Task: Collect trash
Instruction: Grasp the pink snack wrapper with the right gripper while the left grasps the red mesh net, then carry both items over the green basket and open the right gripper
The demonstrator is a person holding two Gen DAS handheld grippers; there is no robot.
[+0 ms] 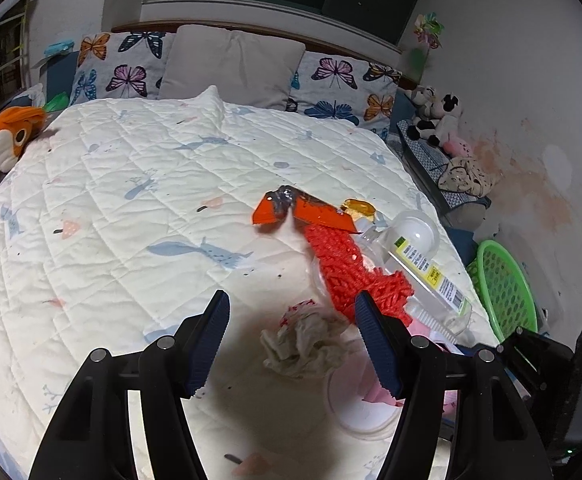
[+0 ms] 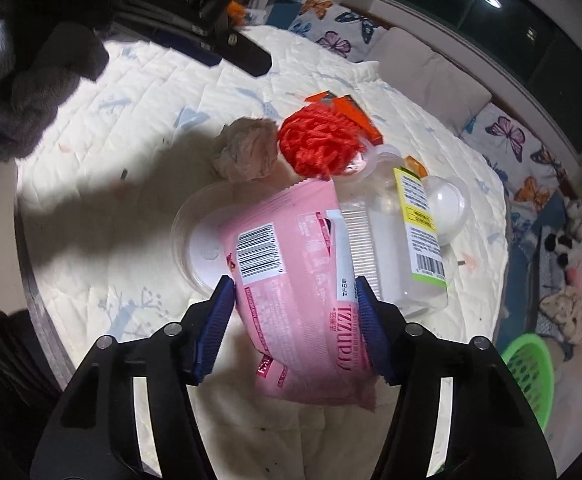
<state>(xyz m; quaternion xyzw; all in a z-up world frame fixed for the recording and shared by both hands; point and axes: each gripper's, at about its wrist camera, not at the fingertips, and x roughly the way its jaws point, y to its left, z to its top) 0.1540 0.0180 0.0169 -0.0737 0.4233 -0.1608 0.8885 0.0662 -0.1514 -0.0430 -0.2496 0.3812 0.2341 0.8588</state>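
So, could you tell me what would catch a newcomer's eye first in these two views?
Probably the pink wrapper, lying between the right gripper's open fingers and partly over a clear plastic lid. Just beyond it sits the bright red yarn bundle beside a crumpled tissue, which lies between the left gripper's open fingers. A green basket stands off the bed's right edge.

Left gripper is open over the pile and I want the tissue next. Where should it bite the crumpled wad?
Grip the crumpled tissue across its bulging middle, coming straight down from above. It sits loose on the quilt between the left gripper's open fingers, and its soft folds should compress. Keep clear of the red yarn piece touching its far side.
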